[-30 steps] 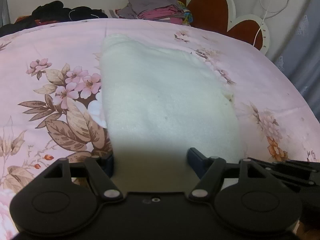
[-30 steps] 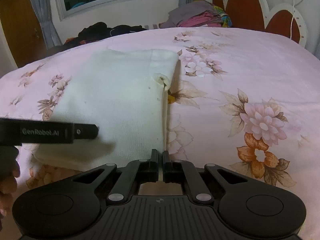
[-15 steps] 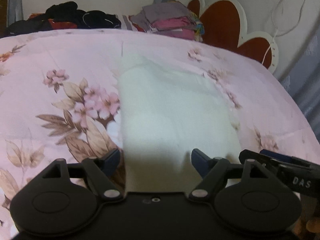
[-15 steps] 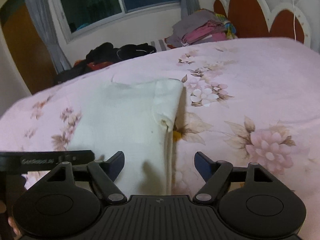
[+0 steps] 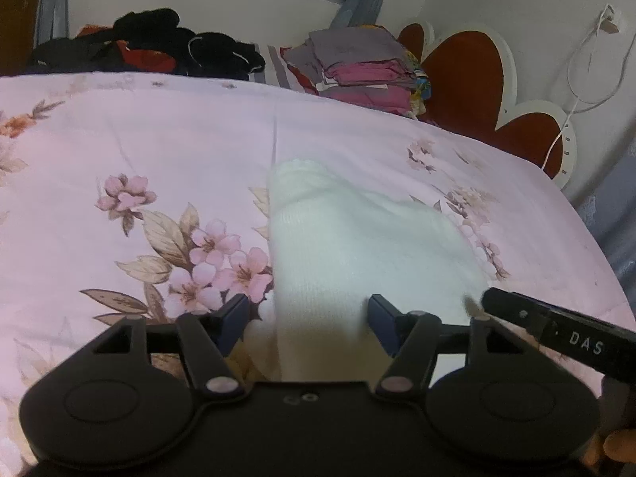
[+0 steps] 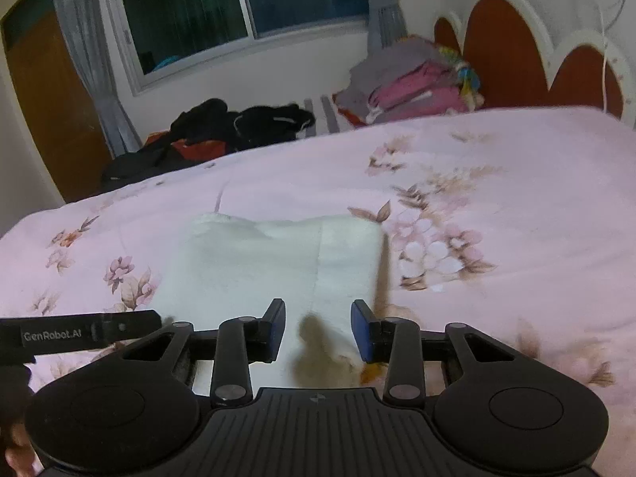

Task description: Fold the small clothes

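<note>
A white knit garment [image 5: 357,246] lies folded flat on the pink floral bedspread [image 5: 159,151]; it also shows in the right wrist view [image 6: 270,266], with a folded strip along its right side. My left gripper [image 5: 308,320] is open and empty, raised over the garment's near left edge. My right gripper [image 6: 318,332] is open and empty, raised over the garment's near right edge. Each gripper's side shows at the edge of the other's view.
A stack of folded grey and pink clothes [image 5: 357,67] sits at the far side by the red scalloped headboard [image 5: 469,75]. A dark heap of clothes [image 5: 159,47] lies at the far left below the window [image 6: 238,12]. A white cable [image 5: 588,63] hangs on the wall.
My right gripper has opened and let go of the garment's edge. Both grippers have pulled back and lifted, so the garment looks smaller and farther away.
</note>
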`<action>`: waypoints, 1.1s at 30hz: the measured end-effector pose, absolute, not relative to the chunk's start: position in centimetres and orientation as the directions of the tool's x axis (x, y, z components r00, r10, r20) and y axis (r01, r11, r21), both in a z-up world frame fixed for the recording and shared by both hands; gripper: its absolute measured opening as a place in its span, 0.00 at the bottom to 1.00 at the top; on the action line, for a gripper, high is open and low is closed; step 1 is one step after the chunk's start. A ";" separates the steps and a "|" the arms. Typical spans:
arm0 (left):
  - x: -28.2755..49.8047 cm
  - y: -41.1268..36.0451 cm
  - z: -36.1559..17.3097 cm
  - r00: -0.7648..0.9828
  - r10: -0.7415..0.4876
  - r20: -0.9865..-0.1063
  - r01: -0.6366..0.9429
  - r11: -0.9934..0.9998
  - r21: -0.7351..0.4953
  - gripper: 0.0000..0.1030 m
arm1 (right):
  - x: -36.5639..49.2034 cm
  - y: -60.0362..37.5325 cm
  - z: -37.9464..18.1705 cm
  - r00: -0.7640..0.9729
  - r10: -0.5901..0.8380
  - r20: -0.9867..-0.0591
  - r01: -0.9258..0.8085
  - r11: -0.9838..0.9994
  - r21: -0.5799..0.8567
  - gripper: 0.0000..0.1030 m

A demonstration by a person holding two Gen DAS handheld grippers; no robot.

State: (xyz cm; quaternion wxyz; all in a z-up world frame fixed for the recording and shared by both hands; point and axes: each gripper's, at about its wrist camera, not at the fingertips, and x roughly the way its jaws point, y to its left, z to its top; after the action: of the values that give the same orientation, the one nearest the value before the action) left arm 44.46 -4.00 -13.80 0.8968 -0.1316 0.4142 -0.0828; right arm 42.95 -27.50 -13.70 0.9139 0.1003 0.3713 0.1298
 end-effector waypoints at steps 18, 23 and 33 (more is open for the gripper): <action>46.5 -4.2 -16.7 0.568 -0.385 -0.727 0.077 0.905 -0.419 0.65 | 46.4 -29.7 -18.5 0.589 0.429 -0.685 -0.107 0.882 0.460 0.71; 46.8 -4.5 -17.0 0.570 -0.393 -0.721 0.084 0.901 -0.425 0.58 | 47.2 -29.5 -19.2 0.592 0.475 -0.651 -0.121 0.851 0.511 0.60; 46.3 -4.9 -14.7 0.597 -0.371 -0.711 0.097 0.913 -0.396 0.34 | 47.0 -29.4 -17.7 0.598 0.513 -0.617 -0.103 0.812 0.575 0.32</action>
State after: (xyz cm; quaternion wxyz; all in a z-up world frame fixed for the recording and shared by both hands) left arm 46.29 -4.93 -14.72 0.8792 -0.1602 0.4286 -0.1331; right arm 47.03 -29.38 -17.75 0.8585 0.2488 0.4111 0.1794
